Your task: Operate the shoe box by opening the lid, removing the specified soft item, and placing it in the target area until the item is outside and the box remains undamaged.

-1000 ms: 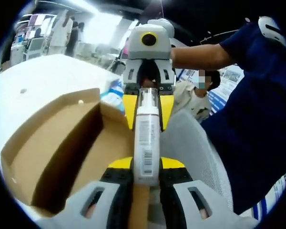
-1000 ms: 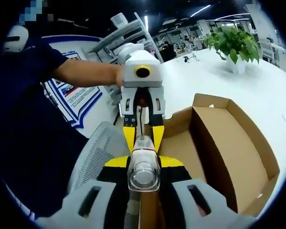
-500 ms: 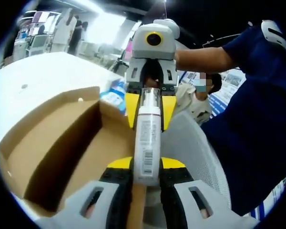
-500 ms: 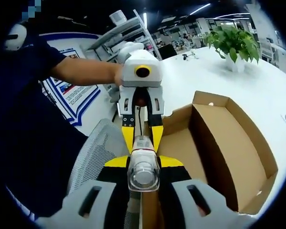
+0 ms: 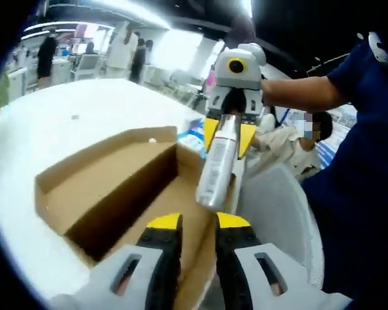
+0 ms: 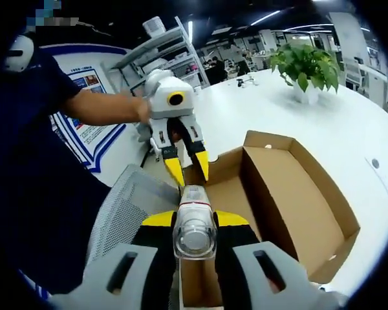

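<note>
A white bottle (image 5: 216, 174) with a clear cap and a barcode label hangs over the near end of the open cardboard shoe box (image 5: 103, 161). My right gripper (image 5: 226, 152) is shut on its far end, held by a person's hand. In the right gripper view the bottle's cap (image 6: 194, 226) sits clamped between my right gripper's (image 6: 194, 219) yellow-tipped jaws. My left gripper (image 5: 197, 223) stands open just short of the bottle, nothing between its jaws. Seen from the right gripper view, the left gripper (image 6: 190, 175) hovers over the box's (image 6: 284, 194) corner with its fingers spread.
The box lies on a white table (image 6: 349, 123) carrying a potted plant (image 6: 304, 64). A grey mesh chair back (image 6: 126, 213) stands beside the box. A person in dark blue (image 5: 362, 181) holds both grippers. A blue-and-white pack (image 5: 193, 139) lies behind the box.
My left gripper has let go of the bottle and drawn back from it. The right gripper still holds the bottle, now tilted, and both views have shifted.
</note>
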A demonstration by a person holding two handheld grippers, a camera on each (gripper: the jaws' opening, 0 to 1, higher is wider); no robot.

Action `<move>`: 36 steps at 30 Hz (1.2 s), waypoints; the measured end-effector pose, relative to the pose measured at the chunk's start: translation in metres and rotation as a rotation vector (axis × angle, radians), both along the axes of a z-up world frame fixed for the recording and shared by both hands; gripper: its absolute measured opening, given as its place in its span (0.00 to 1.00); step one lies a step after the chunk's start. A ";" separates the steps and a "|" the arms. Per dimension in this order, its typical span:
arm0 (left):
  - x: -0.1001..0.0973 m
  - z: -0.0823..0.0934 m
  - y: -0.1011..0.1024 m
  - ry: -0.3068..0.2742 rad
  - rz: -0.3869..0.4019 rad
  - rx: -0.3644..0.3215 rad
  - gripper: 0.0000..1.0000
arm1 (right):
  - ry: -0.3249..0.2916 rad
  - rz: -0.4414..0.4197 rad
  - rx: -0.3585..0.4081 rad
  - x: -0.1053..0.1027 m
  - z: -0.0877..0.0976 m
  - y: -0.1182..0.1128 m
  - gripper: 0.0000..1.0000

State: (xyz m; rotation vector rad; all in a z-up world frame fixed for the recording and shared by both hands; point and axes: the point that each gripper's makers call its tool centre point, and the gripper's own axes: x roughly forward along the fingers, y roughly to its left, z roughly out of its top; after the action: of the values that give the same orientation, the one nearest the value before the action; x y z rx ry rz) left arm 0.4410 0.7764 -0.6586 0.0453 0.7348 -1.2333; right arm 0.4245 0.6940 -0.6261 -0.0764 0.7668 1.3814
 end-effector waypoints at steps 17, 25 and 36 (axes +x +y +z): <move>-0.001 -0.045 0.106 -0.101 0.807 0.304 0.08 | -0.054 -0.167 -0.120 0.017 -0.012 -0.057 0.19; 0.001 -0.060 0.100 -0.030 0.846 0.271 0.02 | -0.061 -0.219 -0.134 0.016 -0.007 -0.070 0.19; 0.003 -0.059 0.104 -0.021 0.897 0.271 0.01 | -0.077 -0.283 -0.145 0.018 0.000 -0.088 0.19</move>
State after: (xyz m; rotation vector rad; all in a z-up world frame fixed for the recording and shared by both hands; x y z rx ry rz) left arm 0.4440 0.8808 -0.7178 -0.0472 0.7721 -0.2766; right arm 0.4427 0.6055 -0.6257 -0.1290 0.7810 1.0483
